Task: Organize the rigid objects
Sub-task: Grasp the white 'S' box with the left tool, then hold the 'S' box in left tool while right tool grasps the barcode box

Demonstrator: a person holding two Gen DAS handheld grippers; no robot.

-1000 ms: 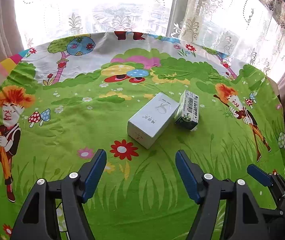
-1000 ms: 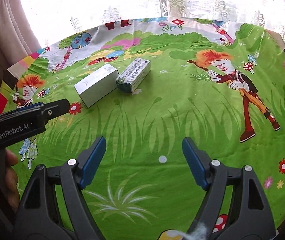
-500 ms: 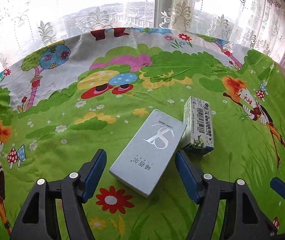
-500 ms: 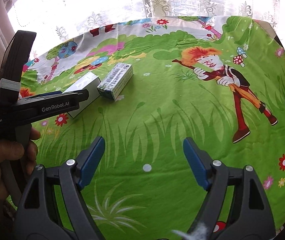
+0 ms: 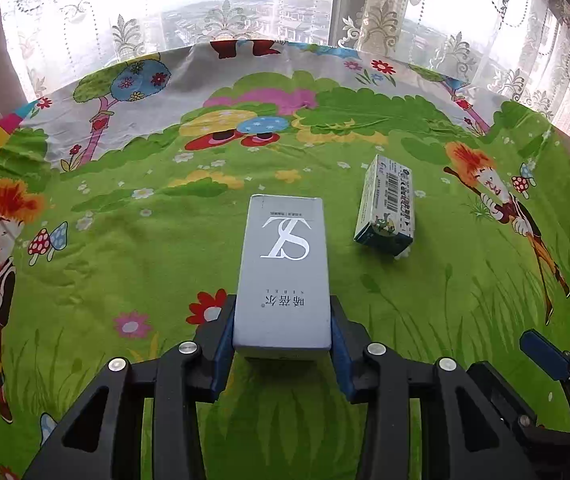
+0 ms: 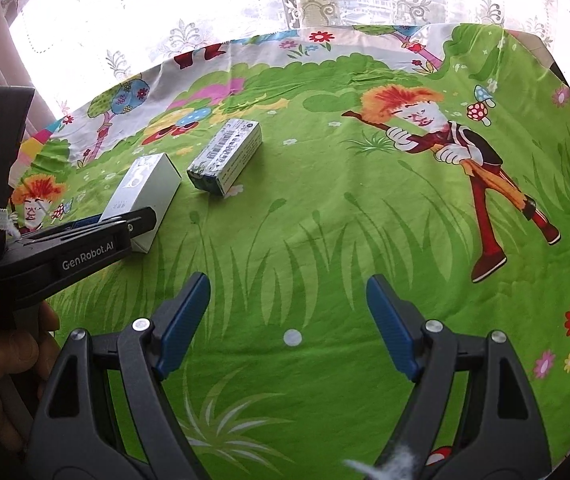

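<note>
On my left wrist feed, the left gripper [image 5: 281,330] has its jaws closing around the grey box [image 5: 283,276]. The box's near end sits squarely between the blue pads [image 5: 225,332], which look flush against both long sides, and the rest of the box runs away from me toward 12 o'clock, printed face up. The small blue-and-white box [image 5: 387,210] lies on the green cartoon tablecloth [image 5: 125,248] at about 2 o'clock from the grey one, apart from it and outside the jaws.

On my right wrist feed, the right gripper [image 6: 287,320] stands wide apart with only cloth between its pads. From there, both boxes sit near 11 o'clock, well beyond its fingertips, with the left gripper's arm across the grey box's near end.
</note>
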